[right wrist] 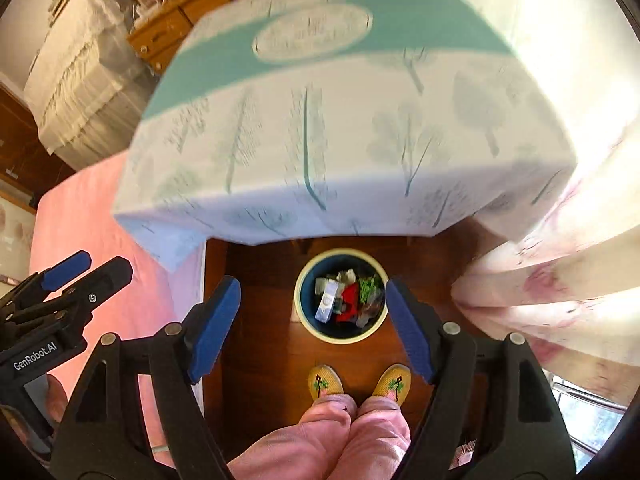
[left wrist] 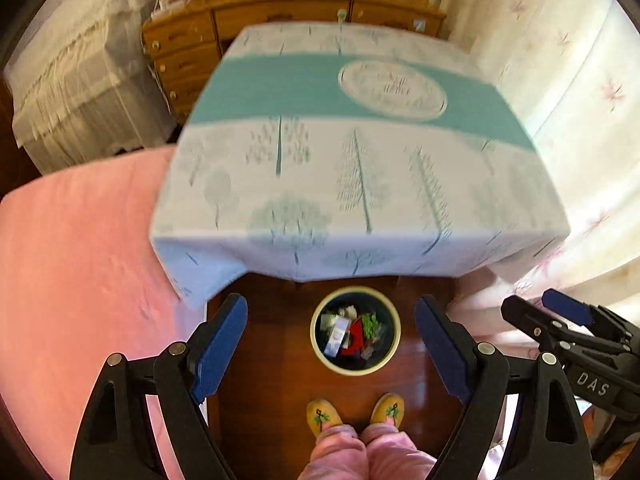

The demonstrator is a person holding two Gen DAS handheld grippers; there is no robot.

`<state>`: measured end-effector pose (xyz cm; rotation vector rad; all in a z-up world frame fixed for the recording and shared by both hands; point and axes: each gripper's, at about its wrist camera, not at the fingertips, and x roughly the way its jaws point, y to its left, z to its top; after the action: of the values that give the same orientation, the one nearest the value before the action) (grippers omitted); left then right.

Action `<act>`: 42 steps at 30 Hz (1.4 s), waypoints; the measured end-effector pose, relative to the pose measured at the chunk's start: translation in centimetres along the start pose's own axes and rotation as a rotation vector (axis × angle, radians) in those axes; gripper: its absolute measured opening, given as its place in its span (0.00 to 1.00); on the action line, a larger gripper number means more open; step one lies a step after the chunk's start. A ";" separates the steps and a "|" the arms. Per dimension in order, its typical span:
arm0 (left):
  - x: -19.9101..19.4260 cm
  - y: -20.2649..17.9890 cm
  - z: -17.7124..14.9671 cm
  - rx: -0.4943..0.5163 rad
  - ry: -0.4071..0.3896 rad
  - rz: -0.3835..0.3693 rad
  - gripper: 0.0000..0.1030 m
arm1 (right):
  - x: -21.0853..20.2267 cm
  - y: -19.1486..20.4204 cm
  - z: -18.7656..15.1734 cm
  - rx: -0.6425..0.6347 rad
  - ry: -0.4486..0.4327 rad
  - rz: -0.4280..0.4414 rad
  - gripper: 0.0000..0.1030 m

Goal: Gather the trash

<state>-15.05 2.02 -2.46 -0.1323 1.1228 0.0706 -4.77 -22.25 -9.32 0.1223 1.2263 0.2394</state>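
Left hand-held gripper (left wrist: 331, 344), right hand-held gripper (right wrist: 313, 320) wide open, empty; housings read "DAS", "GenRobot.AI".

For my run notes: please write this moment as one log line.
left gripper: open, empty | right gripper: open, empty | trash bin: on floor, holds wrappers | tablecloth: bare

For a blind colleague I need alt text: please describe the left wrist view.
A round bin full of mixed trash stands on the dark wood floor, framed between the open, empty left gripper fingers. Behind it is a table under a tree-print cloth; below are the person's yellow slippers. The right gripper shows at the right edge.
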 end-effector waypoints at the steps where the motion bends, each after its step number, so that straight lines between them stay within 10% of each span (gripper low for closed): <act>1: -0.9 -0.1 0.3 0.001 -0.012 -0.001 0.85 | -0.8 0.3 0.1 0.002 -0.010 -0.005 0.71; 22: -12.0 -3.2 1.0 0.058 -0.162 -0.023 0.85 | -16.1 3.7 -0.4 -0.028 -0.276 -0.149 0.71; 42: -11.4 -5.4 3.7 -0.049 -0.172 0.069 0.85 | -16.9 2.3 4.7 -0.154 -0.304 -0.075 0.71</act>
<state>-16.01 -2.68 9.83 -0.1293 0.9543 0.1680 -6.00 -24.07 8.21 -0.0207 0.9054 0.2394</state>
